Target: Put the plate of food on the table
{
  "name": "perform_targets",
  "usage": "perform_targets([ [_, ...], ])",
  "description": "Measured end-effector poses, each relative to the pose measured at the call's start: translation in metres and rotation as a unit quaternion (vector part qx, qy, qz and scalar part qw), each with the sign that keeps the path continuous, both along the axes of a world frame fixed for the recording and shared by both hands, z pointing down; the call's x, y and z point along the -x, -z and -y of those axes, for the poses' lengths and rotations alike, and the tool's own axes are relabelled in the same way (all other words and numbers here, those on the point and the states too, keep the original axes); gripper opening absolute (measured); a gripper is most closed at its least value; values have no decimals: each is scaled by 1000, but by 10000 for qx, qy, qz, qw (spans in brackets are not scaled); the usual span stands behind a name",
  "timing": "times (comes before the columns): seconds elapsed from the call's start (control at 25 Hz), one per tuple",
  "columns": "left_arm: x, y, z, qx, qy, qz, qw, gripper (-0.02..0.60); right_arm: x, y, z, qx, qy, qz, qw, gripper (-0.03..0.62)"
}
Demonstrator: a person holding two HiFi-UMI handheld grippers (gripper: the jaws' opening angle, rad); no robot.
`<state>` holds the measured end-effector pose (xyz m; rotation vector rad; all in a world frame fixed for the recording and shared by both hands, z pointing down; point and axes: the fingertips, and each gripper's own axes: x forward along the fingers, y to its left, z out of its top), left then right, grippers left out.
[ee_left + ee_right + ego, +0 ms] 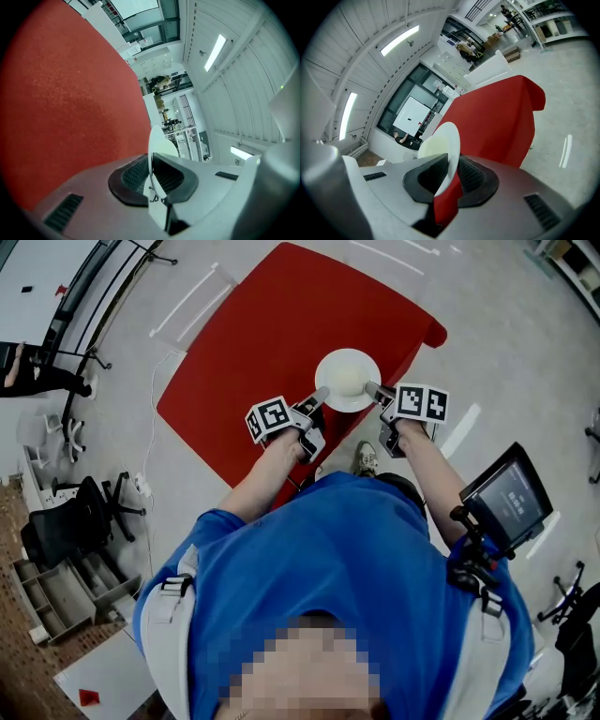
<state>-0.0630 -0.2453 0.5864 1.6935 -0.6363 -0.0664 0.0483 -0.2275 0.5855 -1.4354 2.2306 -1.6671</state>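
Note:
A white plate with a pale mound of food on it hangs over the near edge of the red table. My left gripper is shut on the plate's left rim, and my right gripper is shut on its right rim. In the left gripper view the thin plate rim stands edge-on between the dark pads of the left gripper. In the right gripper view the plate runs between the ribbed pads of the right gripper, with the pale food showing on its far side.
The red table stands on a pale grey floor. A tablet on a stand is at my right. Black office chairs and grey drawers sit at the left, and a person's arm shows by a desk.

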Motion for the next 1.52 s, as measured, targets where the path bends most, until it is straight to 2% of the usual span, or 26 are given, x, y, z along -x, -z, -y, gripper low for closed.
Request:
perform_targets([
  [0.36, 25, -7, -10, 58, 251, 202, 9995, 20, 25, -7, -3, 165, 344, -35, 9993, 38],
  [0.8, 47, -19, -23, 113, 425, 644, 9970, 25, 48, -22, -11, 392, 761, -128, 9963, 44],
  [1.52, 60, -48, -40, 247, 239, 1476, 9884, 52, 63, -46, -23, 606, 1263, -672, 9879, 58],
])
